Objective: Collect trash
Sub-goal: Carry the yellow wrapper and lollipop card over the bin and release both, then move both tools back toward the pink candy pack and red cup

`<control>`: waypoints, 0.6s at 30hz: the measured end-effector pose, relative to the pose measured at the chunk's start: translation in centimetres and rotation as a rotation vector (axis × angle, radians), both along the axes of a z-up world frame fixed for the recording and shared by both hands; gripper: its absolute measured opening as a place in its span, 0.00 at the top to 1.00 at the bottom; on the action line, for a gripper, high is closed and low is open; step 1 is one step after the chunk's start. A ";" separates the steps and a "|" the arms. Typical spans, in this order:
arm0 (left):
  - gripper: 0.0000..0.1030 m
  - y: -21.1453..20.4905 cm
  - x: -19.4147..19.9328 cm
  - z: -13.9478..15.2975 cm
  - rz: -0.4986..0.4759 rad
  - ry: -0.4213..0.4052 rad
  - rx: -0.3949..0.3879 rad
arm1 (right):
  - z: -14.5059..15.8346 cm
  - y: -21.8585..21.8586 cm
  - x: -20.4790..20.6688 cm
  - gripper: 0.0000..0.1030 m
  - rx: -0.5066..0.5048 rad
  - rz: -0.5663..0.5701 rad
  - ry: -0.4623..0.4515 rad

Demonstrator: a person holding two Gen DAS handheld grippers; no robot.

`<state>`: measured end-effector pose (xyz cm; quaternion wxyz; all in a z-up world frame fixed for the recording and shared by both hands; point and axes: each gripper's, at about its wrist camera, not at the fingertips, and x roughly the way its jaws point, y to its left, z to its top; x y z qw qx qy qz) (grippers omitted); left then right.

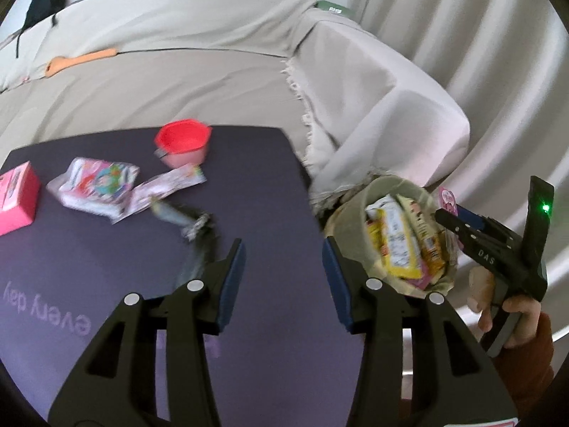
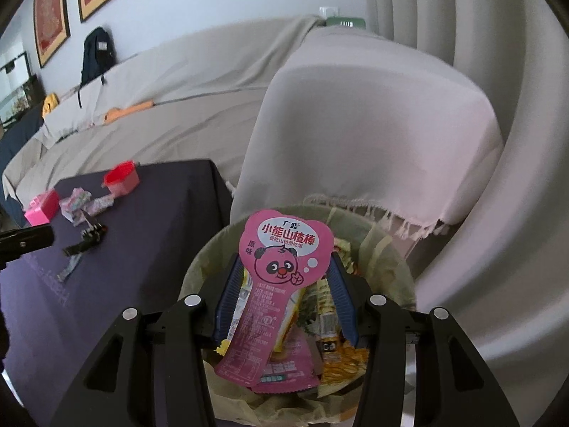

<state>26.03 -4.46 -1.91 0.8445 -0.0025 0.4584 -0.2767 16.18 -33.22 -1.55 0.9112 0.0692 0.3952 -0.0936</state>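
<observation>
Purple cloth covers the table (image 1: 270, 185), the landmark of this clean-up, with the job partly done. At the table's far left edge sits a pink box (image 1: 16, 197); just right of it lie a crumpled packet (image 1: 96, 183) and a flat wrapper (image 1: 167, 190), the two touching or overlapping. Behind them, at the table's far edge, stands a red cup (image 1: 183, 142), and nearer the table's middle lies a blurred grey scrap (image 1: 185, 219); what it is cannot be told. None of these has been lifted.

Over the table's near side hangs the left gripper (image 1: 284, 256), its blue-padded jaws spread wide and holding nothing. It points toward the gap between the table's right edge and the bin (image 1: 346, 213).

Just off the table's right edge, at the foot of the draped sofa (image 1: 391, 114), the lined bin already holds a heap of yellow, white and pink wrappers, so several pieces appear to be collected. The right gripper (image 2: 281, 295) hovers over the bin's mouth. A pink panda wrapper (image 2: 281, 281) stands between its jaws; the jaws look well apart, and whether the pads press its edges or it has just been let go cannot be told.

By this reading, the panda wrapper is at the point of delivery, and the leavings on the table, a handful, remain to be gathered.
</observation>
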 end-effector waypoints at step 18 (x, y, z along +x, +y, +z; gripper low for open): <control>0.54 9.7 1.9 -3.6 0.183 0.074 -0.039 | -0.4 1.6 0.1 0.39 -0.019 -0.033 0.015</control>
